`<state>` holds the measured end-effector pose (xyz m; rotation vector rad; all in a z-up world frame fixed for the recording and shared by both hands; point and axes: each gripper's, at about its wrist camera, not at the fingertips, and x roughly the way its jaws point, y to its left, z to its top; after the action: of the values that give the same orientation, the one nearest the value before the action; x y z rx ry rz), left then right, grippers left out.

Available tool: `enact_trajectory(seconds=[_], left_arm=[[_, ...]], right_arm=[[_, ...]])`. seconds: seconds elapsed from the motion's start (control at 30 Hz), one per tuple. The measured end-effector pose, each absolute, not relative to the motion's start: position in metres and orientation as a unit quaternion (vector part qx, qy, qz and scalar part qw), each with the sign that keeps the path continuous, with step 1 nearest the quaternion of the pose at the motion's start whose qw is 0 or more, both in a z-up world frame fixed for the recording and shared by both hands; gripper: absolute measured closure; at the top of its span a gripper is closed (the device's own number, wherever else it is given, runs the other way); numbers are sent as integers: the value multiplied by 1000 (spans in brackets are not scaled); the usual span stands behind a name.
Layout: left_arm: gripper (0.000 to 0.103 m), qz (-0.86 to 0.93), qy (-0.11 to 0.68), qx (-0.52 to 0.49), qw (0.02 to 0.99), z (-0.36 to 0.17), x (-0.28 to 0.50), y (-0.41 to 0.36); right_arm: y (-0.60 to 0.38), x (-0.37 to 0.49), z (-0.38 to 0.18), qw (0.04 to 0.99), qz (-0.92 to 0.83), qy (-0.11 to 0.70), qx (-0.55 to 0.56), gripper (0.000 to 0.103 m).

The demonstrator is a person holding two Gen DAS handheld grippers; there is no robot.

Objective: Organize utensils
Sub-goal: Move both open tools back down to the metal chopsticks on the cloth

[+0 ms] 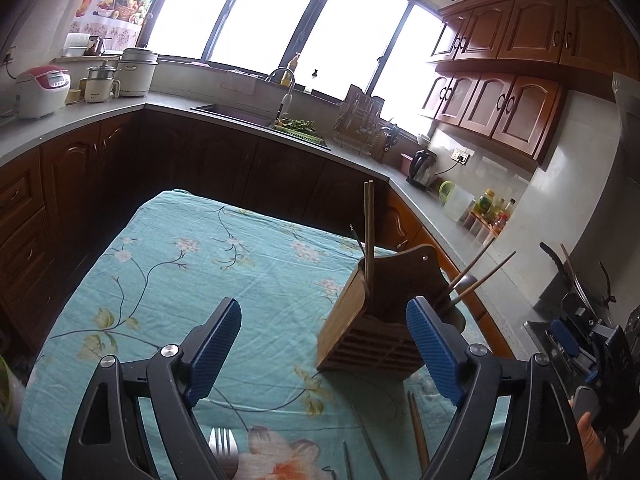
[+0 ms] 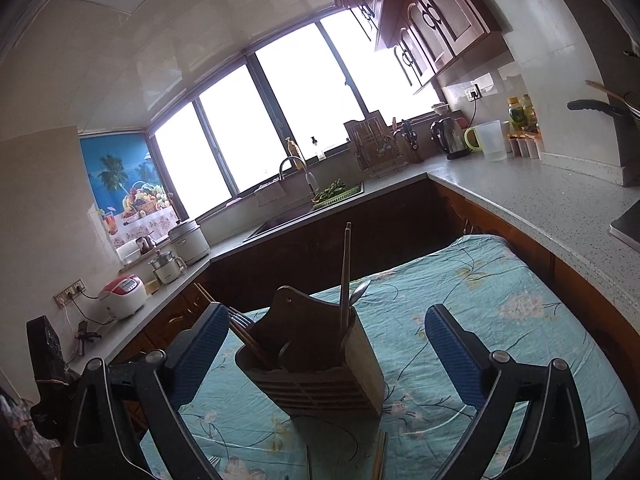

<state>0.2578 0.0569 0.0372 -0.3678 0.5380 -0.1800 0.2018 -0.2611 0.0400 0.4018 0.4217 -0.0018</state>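
We held both grippers, left point(image 1: 324, 348) and right point(image 2: 328, 356), spread and empty, before the wooden holder point(image 2: 316, 364); loose chopsticks point(image 1: 418, 432) and fork point(image 1: 222, 450) awaited sorting.

Cloth point(image 1: 168, 280) under my fingers point(image 1: 216, 344): teal, floral print, dark vine lines. My finger pads blue, ribbed. Utensil holder point(image 2: 316, 364) brown wood. Chopsticks point(image 1: 369, 232) tan. Cabinets point(image 1: 496, 104) reddish-brown.
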Motion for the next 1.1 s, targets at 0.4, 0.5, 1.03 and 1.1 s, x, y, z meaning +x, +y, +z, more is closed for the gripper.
enact_trajectory(seconds=[0.4,0.5,1.03,1.1], left_arm=[[17,-85,308,-174,931,32,202,66],[17,-86,321,-178,926,29,194,67],[17,-88,369,-160,911,13,179,54],[19,-94,371,-155,911,12,180,49]], right_arm=[[-259,154,19,948,-12,249,195,3],[-259,146,8,943,-12,266,199,3],[-240,126,-36,930,-9,327,167,7],[-236,128,-36,930,-6,332,160,14]])
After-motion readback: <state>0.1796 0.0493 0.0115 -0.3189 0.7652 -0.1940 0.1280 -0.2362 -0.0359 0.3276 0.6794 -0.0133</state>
